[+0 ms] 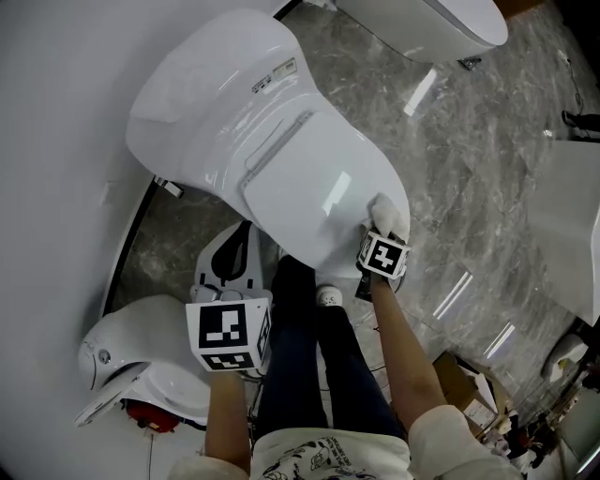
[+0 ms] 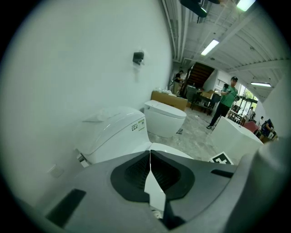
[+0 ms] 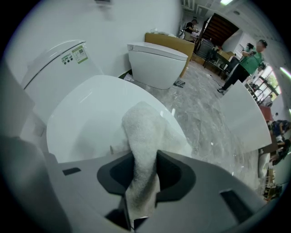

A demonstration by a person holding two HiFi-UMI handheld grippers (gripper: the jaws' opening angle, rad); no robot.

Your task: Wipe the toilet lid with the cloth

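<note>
A white toilet with its glossy lid [image 1: 314, 187] down fills the middle of the head view. My right gripper [image 1: 384, 234] is shut on a white cloth [image 1: 387, 215], which lies on the lid's front right rim. In the right gripper view the cloth [image 3: 144, 136] rises from between the jaws and drapes onto the lid [image 3: 86, 113]. My left gripper [image 1: 230, 323] hangs low at the left, off the toilet. Its jaws meet with nothing between them [image 2: 150, 157], and the toilet's tank [image 2: 116, 132] shows beyond them.
A white wall runs along the left. Another toilet [image 1: 431, 23] stands at the back, and a third white fixture [image 1: 131, 361] sits at my lower left. A white block [image 1: 567, 225] is at the right. The person's legs stand against the toilet's front. Marble floor [image 1: 469, 141] surrounds it.
</note>
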